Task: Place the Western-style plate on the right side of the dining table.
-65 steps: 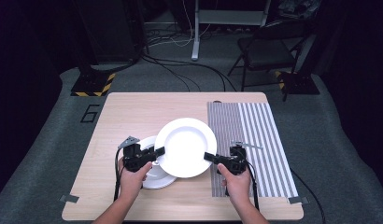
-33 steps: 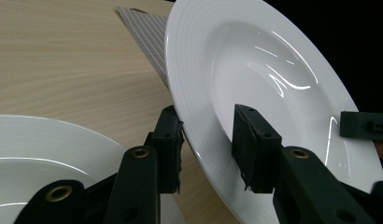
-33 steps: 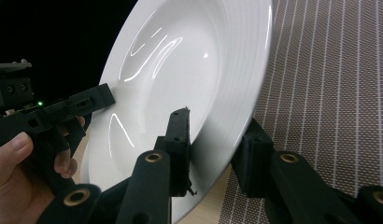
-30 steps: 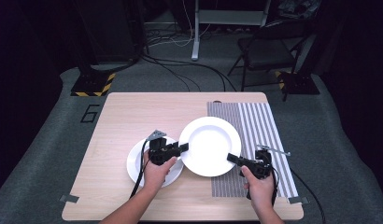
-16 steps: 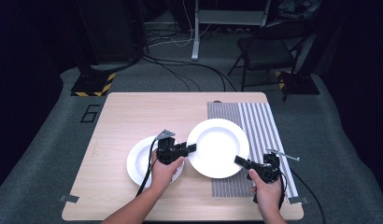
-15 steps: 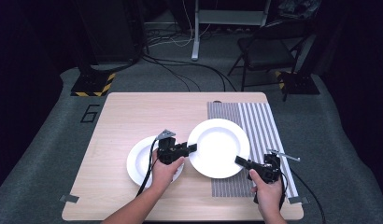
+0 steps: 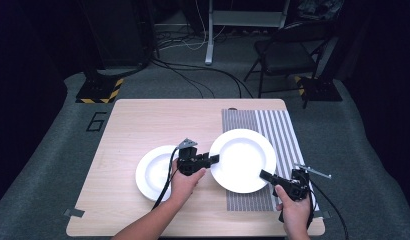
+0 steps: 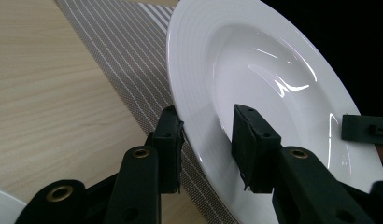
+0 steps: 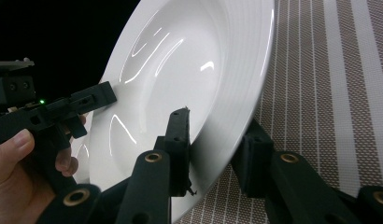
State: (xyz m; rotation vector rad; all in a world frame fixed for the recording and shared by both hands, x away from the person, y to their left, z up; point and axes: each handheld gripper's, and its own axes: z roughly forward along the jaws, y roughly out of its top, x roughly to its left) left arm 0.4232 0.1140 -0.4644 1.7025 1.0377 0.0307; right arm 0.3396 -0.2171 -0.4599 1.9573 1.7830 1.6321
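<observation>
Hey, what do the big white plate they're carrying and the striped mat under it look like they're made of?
Large white plate: probably glazed ceramic or porcelain; glossy, with sharp light reflections and fine raised rings on its rim. Striped mat: looks like a woven placemat, matte; the gripper views show a mesh-like weave in grey-brown and white stripes. Vinyl or fabric, I cannot tell.

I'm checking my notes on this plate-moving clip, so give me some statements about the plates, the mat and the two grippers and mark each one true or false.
1. Both grippers grip the same large plate. True: the left gripper and the right gripper clamp opposite parts of its rim.
2. The large plate lies flat on the bare wood. False: it is held tilted, partly over the striped mat.
3. A smaller plate rests on the table beside the left hand. True.
4. The smaller plate sits on the striped mat. False: it is on bare wood, left of the mat.
5. The mat is plain black. False: it has grey and white stripes.
</observation>
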